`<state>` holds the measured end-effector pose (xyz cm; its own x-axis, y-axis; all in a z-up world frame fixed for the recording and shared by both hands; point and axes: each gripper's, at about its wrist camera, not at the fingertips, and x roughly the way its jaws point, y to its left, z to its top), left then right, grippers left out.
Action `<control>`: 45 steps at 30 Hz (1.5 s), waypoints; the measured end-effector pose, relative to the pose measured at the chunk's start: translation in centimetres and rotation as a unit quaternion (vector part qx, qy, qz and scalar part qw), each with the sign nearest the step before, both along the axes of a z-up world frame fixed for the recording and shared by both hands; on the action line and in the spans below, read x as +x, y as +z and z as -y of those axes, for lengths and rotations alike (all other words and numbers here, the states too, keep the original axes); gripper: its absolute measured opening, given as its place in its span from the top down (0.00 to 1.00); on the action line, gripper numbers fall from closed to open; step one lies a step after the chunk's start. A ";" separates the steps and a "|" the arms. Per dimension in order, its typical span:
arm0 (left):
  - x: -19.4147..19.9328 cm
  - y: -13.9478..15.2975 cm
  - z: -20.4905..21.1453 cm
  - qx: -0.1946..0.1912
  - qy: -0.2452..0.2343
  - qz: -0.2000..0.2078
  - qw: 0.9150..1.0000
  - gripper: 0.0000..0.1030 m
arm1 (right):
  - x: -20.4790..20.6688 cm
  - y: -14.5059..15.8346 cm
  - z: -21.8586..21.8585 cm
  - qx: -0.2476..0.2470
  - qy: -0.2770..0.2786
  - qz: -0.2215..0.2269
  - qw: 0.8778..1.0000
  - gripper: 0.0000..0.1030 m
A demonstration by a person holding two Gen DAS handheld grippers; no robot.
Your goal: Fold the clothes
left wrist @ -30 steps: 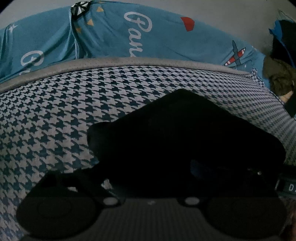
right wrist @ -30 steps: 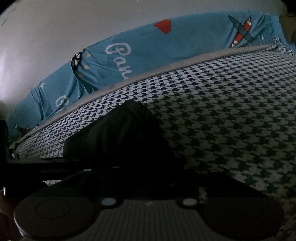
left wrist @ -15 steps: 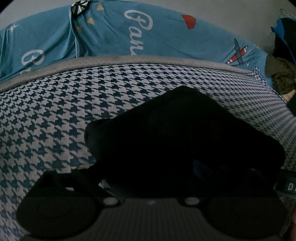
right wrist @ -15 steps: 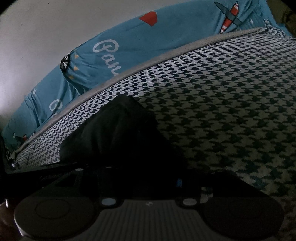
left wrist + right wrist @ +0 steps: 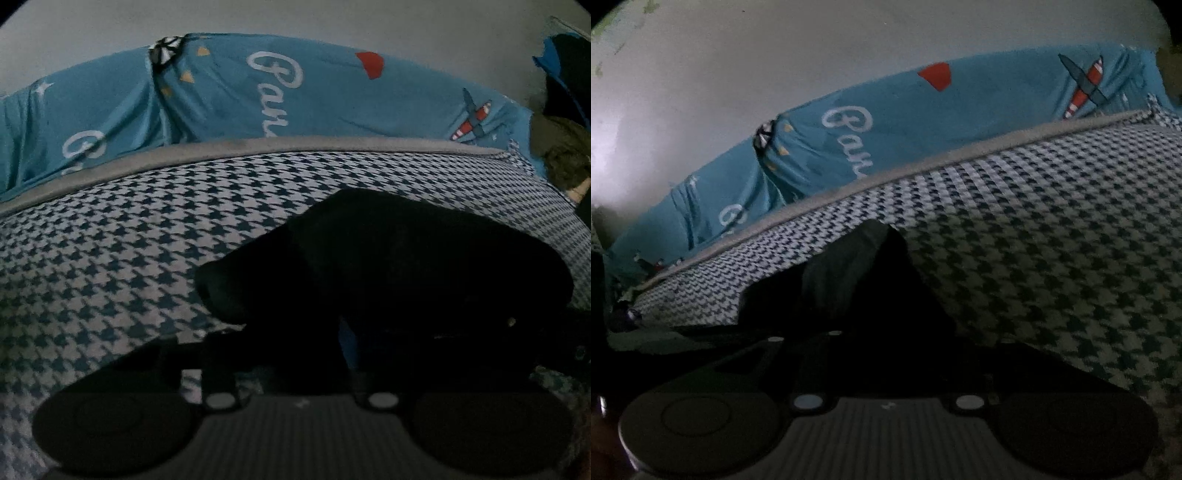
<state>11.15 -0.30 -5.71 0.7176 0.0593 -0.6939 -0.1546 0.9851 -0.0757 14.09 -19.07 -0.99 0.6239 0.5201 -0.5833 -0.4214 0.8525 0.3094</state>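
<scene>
A black garment (image 5: 388,266), already bundled compactly, is seen lying on the houndstooth cover (image 5: 110,266), just ahead of the left gripper (image 5: 295,354) and right gripper (image 5: 886,354). Jaw state of the 2 can't be told, since fingers and cloth merge in the dark. Risk: the fold could be dragged open if an unseen layer is snagged.

Both grippers are sitting low and pointing forward. The left gripper (image 5: 295,354) and right gripper (image 5: 886,354) are too dark to show their jaws clearly.
</scene>
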 end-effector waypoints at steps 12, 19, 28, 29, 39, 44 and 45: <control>-0.7 -0.6 -2.0 -0.041 0.030 -0.012 0.999 0.70 | 0.0 0.4 0.1 0.015 -0.003 -0.012 1.000 0.76; -0.1 -1.3 -2.5 -0.052 0.037 -0.012 0.998 0.38 | 1.1 -0.9 1.1 0.014 -0.036 -0.063 0.997 0.61; 1.0 -1.9 -2.2 -0.059 0.030 -0.009 0.998 0.39 | 1.5 -2.3 1.3 0.018 -0.044 -0.092 0.995 0.55; 1.1 -1.9 -2.2 -0.060 0.028 -0.008 0.998 0.41 | 1.5 -2.3 1.2 0.019 -0.043 -0.092 0.995 0.55; 1.1 -1.6 -0.8 -0.037 0.014 0.005 0.999 0.85 | 0.6 -1.3 -0.4 -0.009 -0.020 -0.042 0.999 0.77; 0.8 -1.2 -0.2 -0.016 0.025 0.008 1.000 0.85 | 0.2 -0.5 -0.6 -0.018 -0.007 -0.019 1.000 0.78; 0.7 -1.2 -0.1 -0.014 0.028 0.008 0.999 0.85 | 0.1 -0.4 -0.5 -0.018 -0.005 -0.015 1.000 0.78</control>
<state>11.81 -0.20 -6.90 0.7252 0.0806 -0.6838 -0.2075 0.9725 -0.1054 14.20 -18.56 -1.39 0.6103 0.4922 -0.6207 -0.4037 0.8674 0.2909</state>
